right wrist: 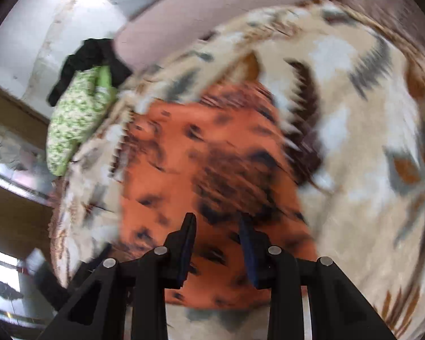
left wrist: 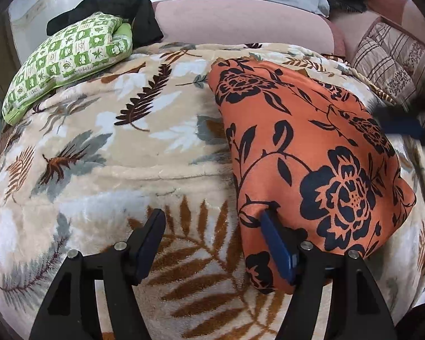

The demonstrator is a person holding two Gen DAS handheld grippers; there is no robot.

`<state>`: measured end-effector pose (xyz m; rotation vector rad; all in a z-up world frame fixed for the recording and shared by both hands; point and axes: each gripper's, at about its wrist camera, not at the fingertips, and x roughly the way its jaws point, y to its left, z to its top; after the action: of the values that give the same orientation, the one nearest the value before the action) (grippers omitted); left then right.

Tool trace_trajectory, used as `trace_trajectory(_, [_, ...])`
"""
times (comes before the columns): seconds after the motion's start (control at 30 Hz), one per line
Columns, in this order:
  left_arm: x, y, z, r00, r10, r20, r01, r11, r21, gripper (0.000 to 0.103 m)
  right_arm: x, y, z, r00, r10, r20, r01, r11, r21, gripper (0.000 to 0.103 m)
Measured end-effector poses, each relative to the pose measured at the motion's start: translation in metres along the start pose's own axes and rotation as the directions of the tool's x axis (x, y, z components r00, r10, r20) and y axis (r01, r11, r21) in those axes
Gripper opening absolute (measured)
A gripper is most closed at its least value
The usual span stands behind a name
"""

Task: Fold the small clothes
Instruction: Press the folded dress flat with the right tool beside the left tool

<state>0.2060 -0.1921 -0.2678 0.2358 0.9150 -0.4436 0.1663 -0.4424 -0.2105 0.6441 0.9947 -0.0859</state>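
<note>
Orange floral garment [left wrist: 311,153] lies lengthwise away from wide-spread left fingers [left wrist: 265,226]; right fingers [right wrist: 188,232] empty, parted.

No readable text anywhere; the green checked cloth [left wrist: 68,59] perhaps bears small marks, illegible.

The left gripper [left wrist: 212,223] was matte black plastic with two angular, tapering fingers [left wrist: 148,233], dark blue pads on their inner faces and round silver screws at the joints. The right gripper [right wrist: 216,226] looked the same, though blurred.
</note>
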Motion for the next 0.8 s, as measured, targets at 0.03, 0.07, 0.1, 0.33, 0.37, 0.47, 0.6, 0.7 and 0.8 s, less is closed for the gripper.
trace_trajectory(0.03, [0.000,-0.001,0.000,1.000,0.004,0.002,-0.004,1.000,0.004,0.071,0.002,0.012,0.010,1.000,0.008,0.012,-0.008,1.000,-0.019,0.035])
trace_trajectory(0.07, [-0.001,-0.002,0.000,1.000,0.007,0.004,-0.007,1.000,0.007,0.071,0.006,0.021,0.017,1.000,0.009,0.016,-0.008,0.999,-0.038,0.035])
trace_trajectory(0.1, [-0.001,-0.002,0.000,1.000,0.009,0.005,-0.009,1.000,0.011,0.071,0.016,0.036,0.027,1.000,0.015,0.008,-0.014,0.997,-0.074,0.035])
trace_trajectory(0.33, [0.000,0.001,0.001,1.000,0.021,0.022,-0.022,0.999,0.024,0.071,0.131,0.081,0.074,0.985,-0.023,-0.169,-0.007,0.985,-0.172,0.035])
trace_trajectory(0.37, [0.001,0.002,0.001,1.000,0.018,0.022,-0.018,1.000,0.019,0.071,0.146,0.079,0.078,0.983,-0.033,-0.181,0.002,0.986,-0.165,0.035])
trace_trajectory(0.47, [0.002,0.004,0.002,1.000,0.005,0.017,-0.006,1.000,0.015,0.071,0.165,0.073,0.089,0.987,-0.016,-0.162,-0.001,0.994,-0.108,0.035])
trace_trajectory(0.6, [0.001,0.001,0.001,1.000,0.016,0.021,-0.016,1.000,0.024,0.072,0.142,0.070,0.089,0.992,-0.006,-0.127,-0.006,0.995,-0.100,0.035])
trace_trajectory(0.7, [0.001,0.001,0.000,1.000,0.017,0.020,-0.018,1.000,0.018,0.072,0.100,0.060,0.082,0.999,0.005,-0.046,-0.009,0.995,-0.101,0.035])
trace_trajectory(0.8, [0.001,0.001,-0.002,0.999,0.023,0.024,-0.023,1.000,0.020,0.072,0.059,0.046,0.066,0.998,-0.045,0.050,0.051,0.992,-0.119,0.035])
